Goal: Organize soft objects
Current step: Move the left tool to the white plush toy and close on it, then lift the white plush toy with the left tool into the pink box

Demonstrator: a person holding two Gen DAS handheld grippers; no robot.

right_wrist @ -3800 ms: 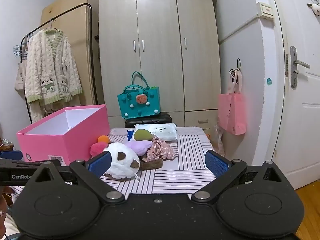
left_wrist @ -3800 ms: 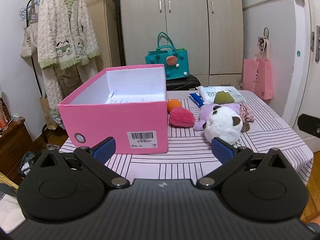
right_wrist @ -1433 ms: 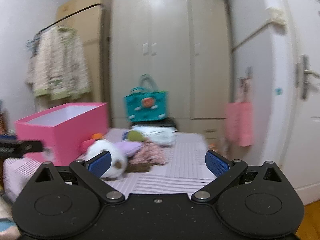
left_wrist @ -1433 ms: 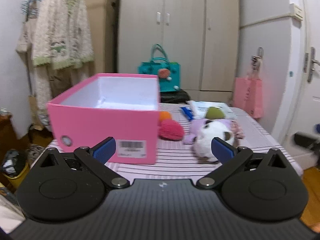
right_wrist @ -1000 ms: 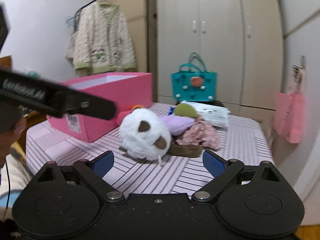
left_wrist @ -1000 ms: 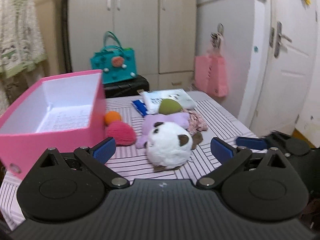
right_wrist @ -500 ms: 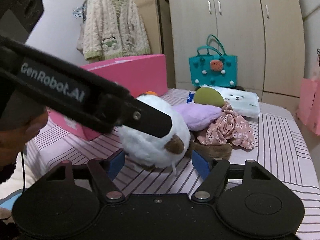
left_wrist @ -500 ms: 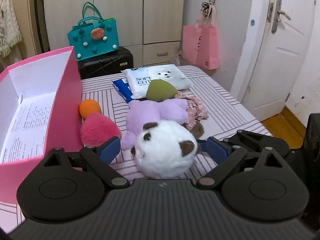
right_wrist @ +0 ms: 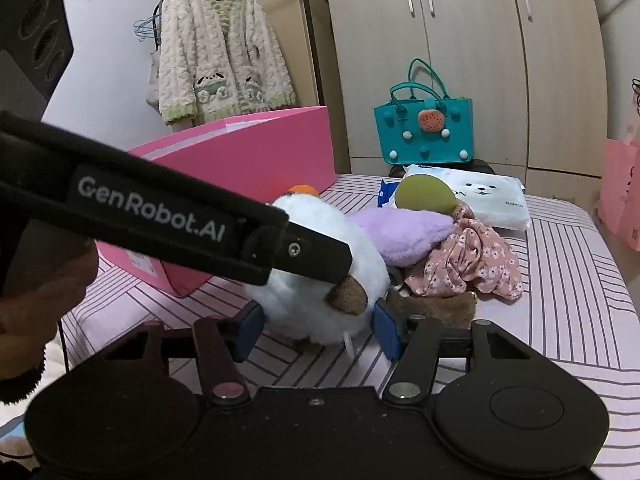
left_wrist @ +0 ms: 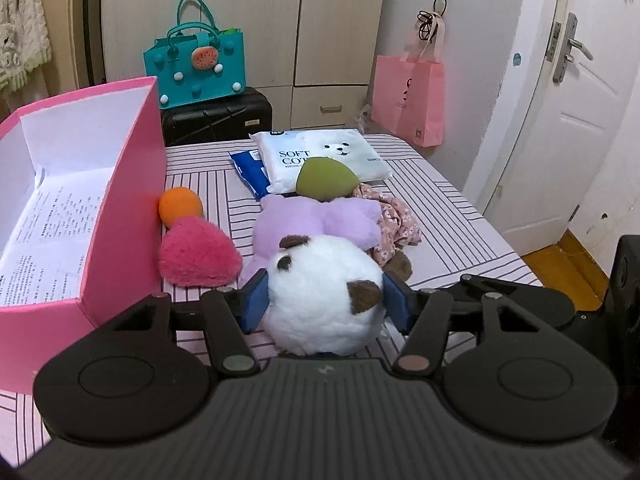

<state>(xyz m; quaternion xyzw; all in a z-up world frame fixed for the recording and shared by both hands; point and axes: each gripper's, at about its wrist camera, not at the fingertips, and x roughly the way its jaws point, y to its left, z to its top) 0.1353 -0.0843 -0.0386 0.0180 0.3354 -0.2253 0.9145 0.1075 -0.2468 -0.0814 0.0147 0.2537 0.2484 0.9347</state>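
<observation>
Both claws, left (left_wrist: 325,305) and right (right_wrist: 318,329), are closing on the white panda plush (left_wrist: 324,296), pads seemingly pressing its sides, beside the pink box (left_wrist: 132,184).

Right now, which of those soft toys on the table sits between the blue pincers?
The white plush with brown patches. Both grippers' jaws are closing around it; the pink fuzzy heart, orange ball and purple plush lie beyond, untouched.

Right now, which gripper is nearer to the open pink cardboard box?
Left. The left gripper sits beside the pink cardboard box, closing around the white plush panda. The right gripper closes on it from the far side.
</observation>
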